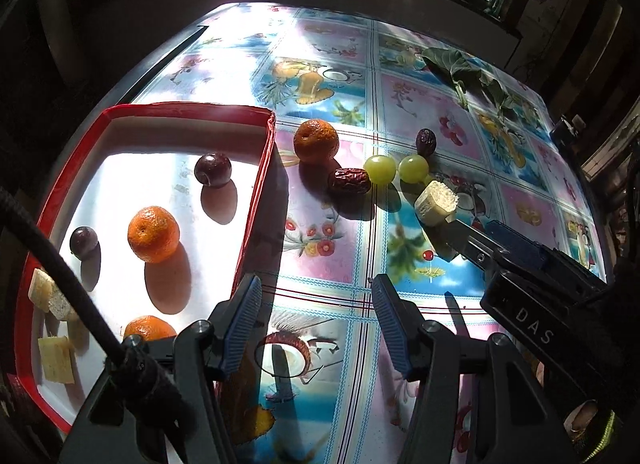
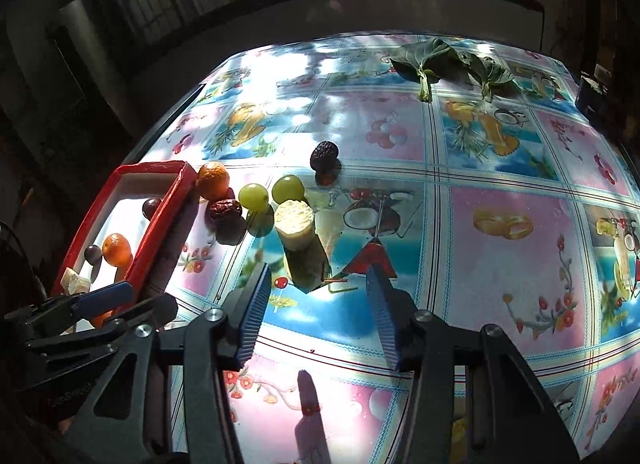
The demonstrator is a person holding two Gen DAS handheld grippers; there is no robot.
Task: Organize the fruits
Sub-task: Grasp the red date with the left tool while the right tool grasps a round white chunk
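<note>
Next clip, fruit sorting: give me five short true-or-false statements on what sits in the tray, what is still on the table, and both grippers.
1. The red-rimmed white tray holds two oranges. False: three oranges lie in it.
2. Two round green grapes lie on the fruit-print tablecloth. True.
3. The left gripper grips a wrinkled red date. False: its jaws are empty, the date lies on the cloth.
4. A pale cut sugarcane-like chunk stands ahead of the right gripper, untouched. True.
5. Dark green leaves lie inside the tray. False: they lie at the table's far side.
</note>
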